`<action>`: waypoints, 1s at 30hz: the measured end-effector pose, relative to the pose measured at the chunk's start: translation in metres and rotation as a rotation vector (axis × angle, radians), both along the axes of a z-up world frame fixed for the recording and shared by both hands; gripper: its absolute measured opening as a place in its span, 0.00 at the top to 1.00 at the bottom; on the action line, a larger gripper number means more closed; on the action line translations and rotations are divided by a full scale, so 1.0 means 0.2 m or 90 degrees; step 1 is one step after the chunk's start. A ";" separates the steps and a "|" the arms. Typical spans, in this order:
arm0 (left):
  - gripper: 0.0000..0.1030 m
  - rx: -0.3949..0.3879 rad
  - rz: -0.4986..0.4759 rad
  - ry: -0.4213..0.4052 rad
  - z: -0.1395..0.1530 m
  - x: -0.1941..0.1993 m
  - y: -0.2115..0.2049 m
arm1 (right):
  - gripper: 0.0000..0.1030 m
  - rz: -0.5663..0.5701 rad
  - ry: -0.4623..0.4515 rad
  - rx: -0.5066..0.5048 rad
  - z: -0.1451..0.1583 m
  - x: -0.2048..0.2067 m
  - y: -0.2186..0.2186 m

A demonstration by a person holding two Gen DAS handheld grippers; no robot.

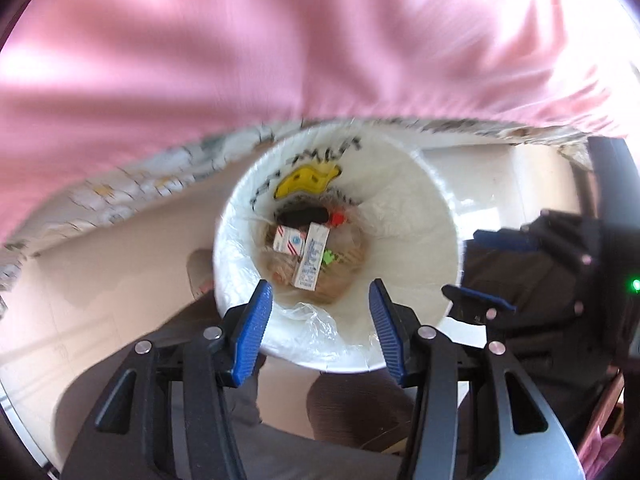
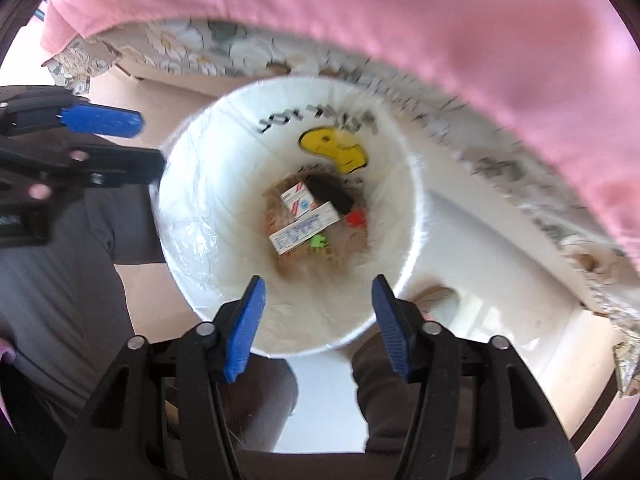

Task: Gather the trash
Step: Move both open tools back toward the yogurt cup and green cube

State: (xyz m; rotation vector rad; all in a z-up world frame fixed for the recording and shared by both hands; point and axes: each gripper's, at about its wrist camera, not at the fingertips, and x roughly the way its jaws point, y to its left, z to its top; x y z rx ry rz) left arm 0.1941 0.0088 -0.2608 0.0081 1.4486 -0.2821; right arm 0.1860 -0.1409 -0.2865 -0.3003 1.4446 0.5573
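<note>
Hovering over a white bin (image 1: 420,208), both hand-held grippers pointing down into its mouth. Left hand-held gripper (image 1: 320,320) standing wide open, blue pads (image 1: 254,328) well apart, gripping nothing. Right hand-held gripper (image 2: 318,320) likewise gaping, holding nothing, its pads (image 2: 244,328) framing the bin's near rim.

Lying far below and straight ahead of both, at the bin's bottom: two small white boxes (image 2: 306,216) touching each other, a red scrap (image 2: 357,216) just beside them, a green bit (image 2: 318,242) against the longer box, a dark lump (image 2: 330,192) behind, all resting on brown crumpled stuff (image 2: 316,264). Clinging to the bin's inner wall, a clear liner (image 1: 316,320). Showing on the far wall, a yellow mark (image 2: 334,150) under blurred black lettering.

Spreading beyond the bin, pink cloth (image 1: 280,40) over a floral sheet (image 2: 192,46). Sitting off to the right hand-held gripper's left, the left one, side-on.
</note>
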 end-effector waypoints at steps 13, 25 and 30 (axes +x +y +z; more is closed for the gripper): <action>0.21 -0.013 -0.041 -0.192 0.70 -0.03 -0.08 | 0.30 -0.020 -0.180 0.023 0.71 0.05 -0.23; 0.17 -0.011 -0.060 -0.307 1.18 0.12 -0.19 | 0.24 0.008 -0.366 0.036 1.47 0.21 -0.39; 0.16 -0.015 -0.055 -0.329 1.28 0.24 -0.22 | 0.22 0.012 -0.430 0.051 1.69 0.34 -0.42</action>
